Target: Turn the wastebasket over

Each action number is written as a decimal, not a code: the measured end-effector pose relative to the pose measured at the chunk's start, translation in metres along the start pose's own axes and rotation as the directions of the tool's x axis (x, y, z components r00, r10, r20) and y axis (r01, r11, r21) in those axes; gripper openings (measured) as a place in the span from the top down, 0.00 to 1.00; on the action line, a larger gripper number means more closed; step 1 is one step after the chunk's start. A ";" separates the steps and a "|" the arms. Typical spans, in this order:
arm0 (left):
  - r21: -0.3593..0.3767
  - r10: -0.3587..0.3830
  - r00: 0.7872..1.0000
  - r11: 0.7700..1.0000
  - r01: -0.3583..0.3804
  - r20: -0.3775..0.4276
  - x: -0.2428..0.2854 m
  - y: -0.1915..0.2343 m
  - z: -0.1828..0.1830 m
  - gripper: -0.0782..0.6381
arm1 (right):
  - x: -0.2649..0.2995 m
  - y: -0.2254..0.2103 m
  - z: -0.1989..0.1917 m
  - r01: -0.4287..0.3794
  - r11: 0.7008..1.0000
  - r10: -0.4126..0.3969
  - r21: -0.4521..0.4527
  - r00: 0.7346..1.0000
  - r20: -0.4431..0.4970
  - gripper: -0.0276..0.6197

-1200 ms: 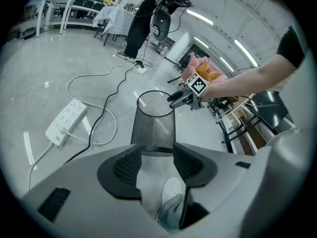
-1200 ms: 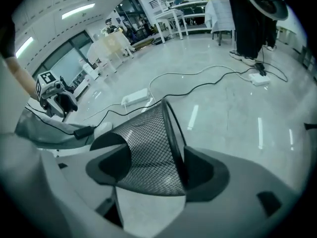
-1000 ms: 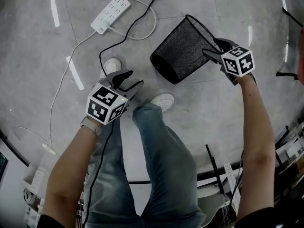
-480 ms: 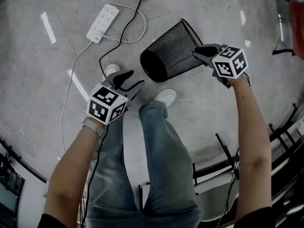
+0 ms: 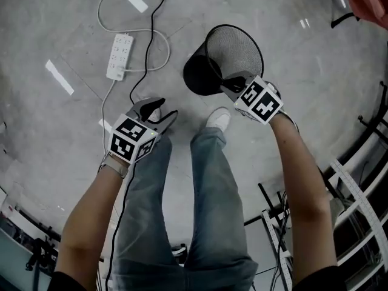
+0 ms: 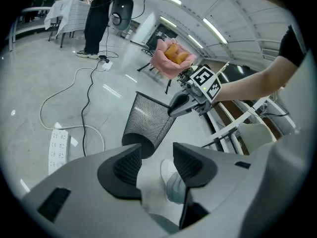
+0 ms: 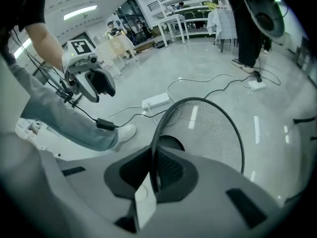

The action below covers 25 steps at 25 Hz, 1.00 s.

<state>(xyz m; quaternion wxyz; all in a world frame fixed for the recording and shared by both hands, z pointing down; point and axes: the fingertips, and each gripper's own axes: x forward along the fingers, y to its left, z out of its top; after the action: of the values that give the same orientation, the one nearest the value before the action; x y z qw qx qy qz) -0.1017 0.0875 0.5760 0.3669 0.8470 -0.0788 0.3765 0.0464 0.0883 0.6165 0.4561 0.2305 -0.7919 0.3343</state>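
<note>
- Right gripper (image 5: 232, 85) clamped on the top rim of the black wire-mesh wastebasket (image 5: 233, 50); its jaws have just been closing, and the thin rim wire is pinched between the pads.
- Wastebasket tilted, open mouth up toward the head camera, solid base lower, over the grey concrete floor (image 5: 303, 71), just ahead of a white shoe (image 5: 219, 119).
- Left gripper (image 5: 159, 110) has its jaws apart with nothing between them, well apart from the basket.
- White power strip (image 5: 119, 56) lies on the floor left of the basket.
</note>
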 end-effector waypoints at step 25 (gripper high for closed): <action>0.197 -0.087 0.973 0.972 0.130 -0.213 0.001 0.042 -0.006 0.61 | 0.095 0.077 0.021 0.323 0.945 -0.318 0.040 0.943 -0.095 0.90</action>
<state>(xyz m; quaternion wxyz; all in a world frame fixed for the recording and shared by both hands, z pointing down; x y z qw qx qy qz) -0.1211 0.0613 0.6030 0.3019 0.8412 0.0458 0.4461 -0.0627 0.1183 0.6673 0.5321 0.3539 -0.7136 0.2869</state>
